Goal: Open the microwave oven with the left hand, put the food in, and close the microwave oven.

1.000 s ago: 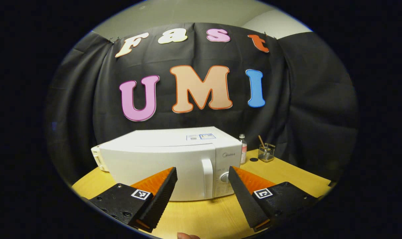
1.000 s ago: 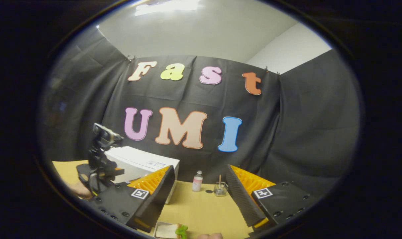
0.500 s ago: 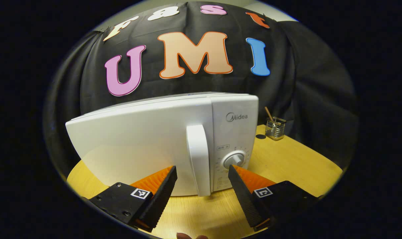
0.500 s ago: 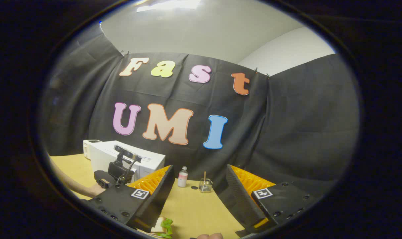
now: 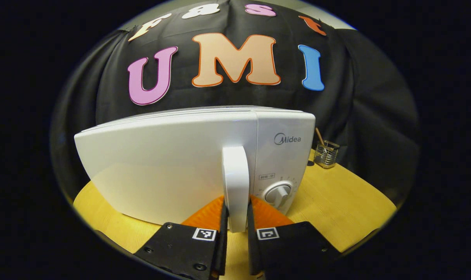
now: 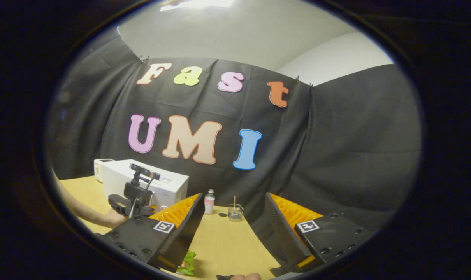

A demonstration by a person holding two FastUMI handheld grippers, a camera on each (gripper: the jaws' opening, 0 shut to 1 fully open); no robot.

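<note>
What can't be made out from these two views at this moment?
- Microwave interior: left gripper view, hidden behind the shut door.
- Food: right gripper view, cut off by the lower edge and partly behind the right gripper; its kind is unclear.
- Left gripper contact on the handle: its far side is hidden.
- Bottle contents: too small.

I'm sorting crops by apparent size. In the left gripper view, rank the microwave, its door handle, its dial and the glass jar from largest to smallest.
1. microwave
2. door handle
3. dial
4. glass jar

The dial and jar look close in size, and the jar stands farther back, so their order is unsure.
</note>
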